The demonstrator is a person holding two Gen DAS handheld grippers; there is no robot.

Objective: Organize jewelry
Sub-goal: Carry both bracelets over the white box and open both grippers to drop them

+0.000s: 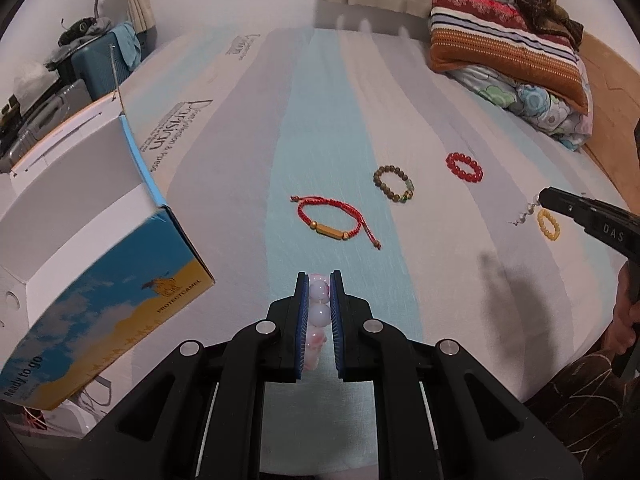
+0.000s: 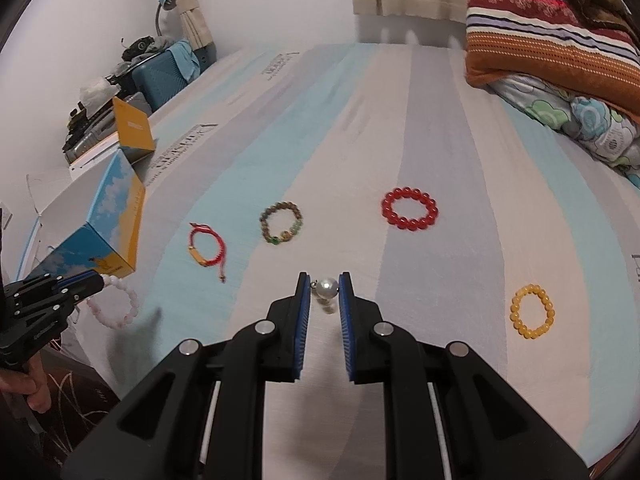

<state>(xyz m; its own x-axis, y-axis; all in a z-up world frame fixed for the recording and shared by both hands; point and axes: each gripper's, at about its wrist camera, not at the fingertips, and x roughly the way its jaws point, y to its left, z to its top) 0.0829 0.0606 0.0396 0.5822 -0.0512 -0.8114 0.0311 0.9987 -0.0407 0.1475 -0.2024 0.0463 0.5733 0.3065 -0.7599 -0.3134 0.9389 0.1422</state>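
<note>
So both mid-pickup: left claw (image 1: 319,280) clamped on pink bracelet (image 2: 116,307), right claw (image 2: 325,280) pinching pearl piece (image 2: 327,287); next probably carry to box (image 1: 100,216) on bed (image 1: 320,120)

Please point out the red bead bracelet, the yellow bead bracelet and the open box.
red bead bracelet (image 2: 409,209), right wrist view, on its beads.
yellow bead bracelet (image 2: 532,311), right wrist view, on its beads.
open box (image 1: 120,296), left wrist view, printed side wall.
</note>
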